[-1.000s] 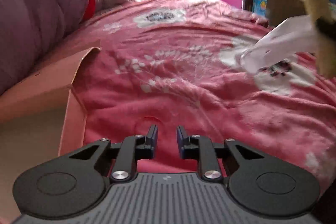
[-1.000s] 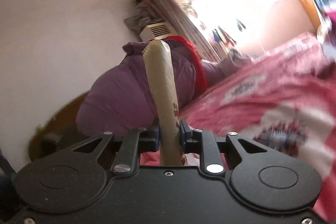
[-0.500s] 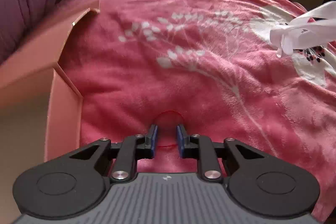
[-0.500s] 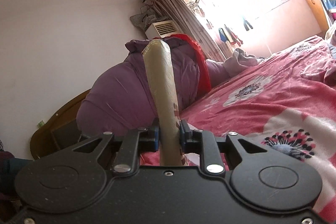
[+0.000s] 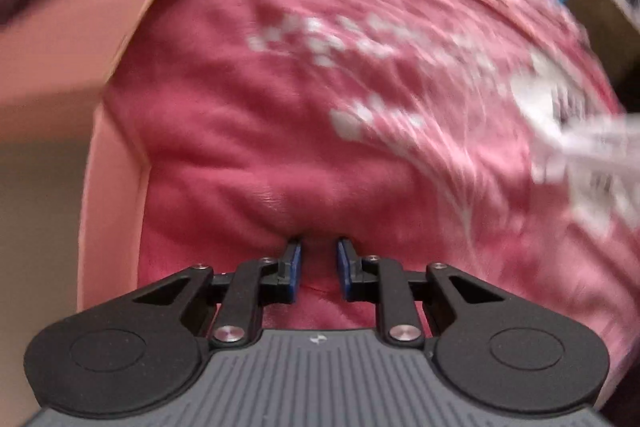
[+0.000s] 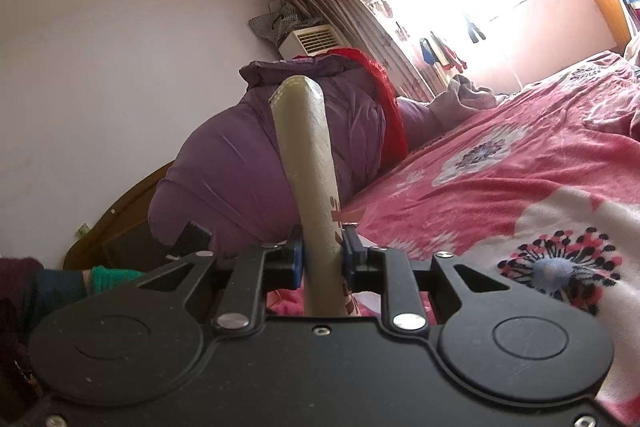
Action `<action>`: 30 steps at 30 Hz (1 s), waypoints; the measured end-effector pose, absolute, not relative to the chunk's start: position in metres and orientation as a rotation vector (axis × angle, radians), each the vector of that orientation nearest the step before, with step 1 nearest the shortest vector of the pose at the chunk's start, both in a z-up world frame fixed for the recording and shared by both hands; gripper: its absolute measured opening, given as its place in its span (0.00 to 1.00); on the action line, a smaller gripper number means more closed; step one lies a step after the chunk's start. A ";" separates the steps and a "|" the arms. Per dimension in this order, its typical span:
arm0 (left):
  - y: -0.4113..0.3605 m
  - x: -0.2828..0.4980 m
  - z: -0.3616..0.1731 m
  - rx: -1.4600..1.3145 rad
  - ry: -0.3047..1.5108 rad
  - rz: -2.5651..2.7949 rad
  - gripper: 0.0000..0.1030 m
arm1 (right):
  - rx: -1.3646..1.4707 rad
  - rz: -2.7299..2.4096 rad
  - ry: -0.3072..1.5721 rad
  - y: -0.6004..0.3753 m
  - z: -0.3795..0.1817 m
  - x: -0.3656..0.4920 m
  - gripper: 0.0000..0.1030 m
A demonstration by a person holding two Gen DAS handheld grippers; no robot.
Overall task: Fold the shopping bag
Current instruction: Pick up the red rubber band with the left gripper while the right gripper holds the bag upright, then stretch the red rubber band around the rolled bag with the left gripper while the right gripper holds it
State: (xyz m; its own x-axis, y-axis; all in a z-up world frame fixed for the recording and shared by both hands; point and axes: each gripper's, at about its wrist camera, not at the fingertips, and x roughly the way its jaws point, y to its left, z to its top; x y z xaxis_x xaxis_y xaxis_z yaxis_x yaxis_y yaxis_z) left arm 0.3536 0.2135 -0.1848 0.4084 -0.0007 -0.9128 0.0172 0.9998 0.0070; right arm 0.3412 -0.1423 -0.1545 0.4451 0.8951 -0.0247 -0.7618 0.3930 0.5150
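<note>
So the right gripper point(image 6: 323, 247) was clamped on one beige strap-like piece of the shopping bag point(image 6: 306, 163), both blue pads pressing its sides, with the strap sticking straight up out of the jaws and blocking a good slice of the view behind it. Can't say for sure if it's a handle or a folded edge, but there's some red print low down on it. The left gripper point(image 5: 319, 261) pointed steeply down at the bed, its two fingers only a narrow gap apart with the tips pressed into the pink blanket point(image 5: 280, 115); some red fabric sat between the pads, but I couldn't tell if they were actually pinching it. In the left wrist view the whole picture was smeared, and one whitish, crumpled bit of the bag point(image 5: 596, 143) hung in at the right edge above the blanket, well apart from the left fingers. One cardboard box point(image 5: 60, 39) with an open flap sat just left of that gripper, against the blanket. Further out in the right wrist view: one purple puffy jacket point(image 6: 240, 179) piled by the bed's edge with something red on top, one white heater-looking unit point(image 6: 312, 41) behind it, curtains, a bright window, and a green cuff point(image 6: 108, 277) poking in at the left.
</note>
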 end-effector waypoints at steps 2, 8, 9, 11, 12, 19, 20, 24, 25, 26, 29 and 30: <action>0.196 0.354 -0.187 0.185 1.157 -0.050 0.19 | 0.470 1.074 0.325 -0.142 -0.155 0.341 0.20; 0.194 0.353 -0.187 0.235 1.153 -0.088 0.19 | 0.466 1.075 0.332 -0.143 -0.158 0.340 0.20; 0.195 0.350 -0.187 0.239 1.135 -0.088 0.20 | 0.465 1.073 0.334 -0.143 -0.158 0.340 0.20; 0.195 0.343 -0.186 0.258 1.093 -0.084 0.20 | 0.464 1.069 0.336 -0.144 -0.158 0.340 0.20; 0.196 0.339 -0.186 0.260 1.073 -0.080 0.21 | 0.467 1.068 0.336 -0.144 -0.158 0.340 0.20; 0.204 0.317 -0.178 0.134 0.938 -0.035 0.30 | 0.451 1.071 0.340 -0.141 -0.157 0.338 0.20; 0.204 0.315 -0.177 0.120 0.928 -0.034 0.30 | 0.442 1.072 0.340 -0.141 -0.158 0.337 0.20; 0.199 0.305 -0.169 0.089 0.884 -0.042 0.30 | 0.415 1.061 0.337 -0.141 -0.158 0.334 0.20; 0.198 0.303 -0.164 0.084 0.874 -0.046 0.30 | 0.407 1.053 0.336 -0.141 -0.158 0.334 0.20; 0.195 0.300 -0.157 0.071 0.857 -0.054 0.30 | 0.399 1.045 0.336 -0.142 -0.158 0.333 0.19; 0.190 0.294 -0.135 0.020 0.809 -0.085 0.30 | 0.382 1.037 0.349 -0.140 -0.159 0.332 0.19; 0.187 0.292 -0.123 -0.005 0.785 -0.105 0.30 | 0.374 1.039 0.358 -0.139 -0.159 0.332 0.19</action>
